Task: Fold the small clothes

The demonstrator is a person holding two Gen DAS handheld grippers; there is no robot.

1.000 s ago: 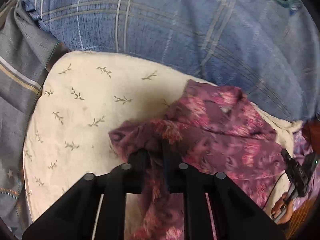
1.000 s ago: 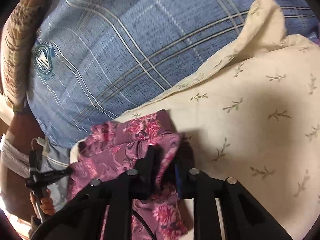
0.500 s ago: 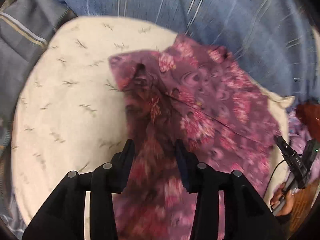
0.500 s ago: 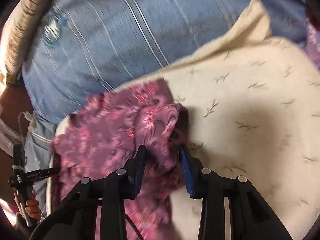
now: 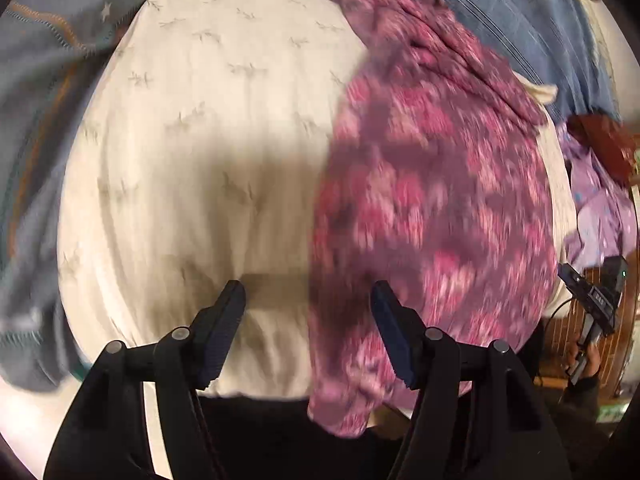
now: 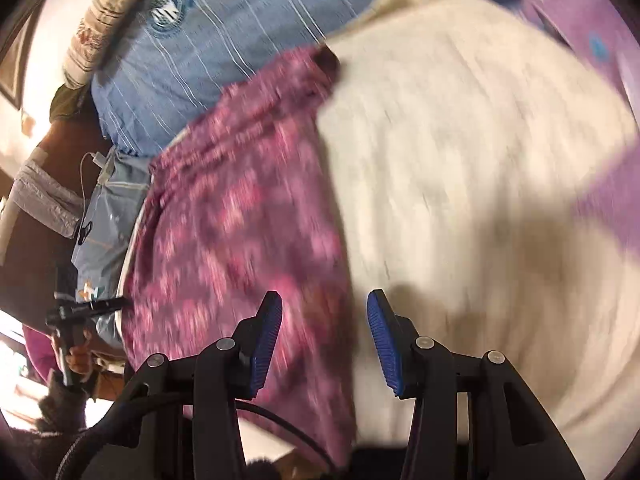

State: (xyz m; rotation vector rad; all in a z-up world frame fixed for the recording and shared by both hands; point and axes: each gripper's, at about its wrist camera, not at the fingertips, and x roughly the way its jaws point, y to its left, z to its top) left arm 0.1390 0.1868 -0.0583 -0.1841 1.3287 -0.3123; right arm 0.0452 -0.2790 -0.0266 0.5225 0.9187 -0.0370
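Observation:
A purple garment with a pink floral print (image 5: 432, 184) lies folded lengthwise on a cream pillow with a leaf print (image 5: 208, 152). It covers the pillow's right half in the left wrist view and the left half in the right wrist view (image 6: 240, 224). My left gripper (image 5: 308, 300) is open and empty, raised above the near edge of the garment. My right gripper (image 6: 324, 312) is open and empty, also raised above the near edge. Both views are blurred by motion.
A blue plaid cover (image 6: 224, 36) lies behind the pillow (image 6: 460, 168). A grey striped cloth (image 5: 36, 92) is at the left and a lilac garment (image 5: 596, 216) at the right. The other gripper handle shows at each view's edge (image 5: 596, 304).
Both grippers let go of the floral garment, opened wide and pulled back and up. The garment now lies flatter on the pillow.

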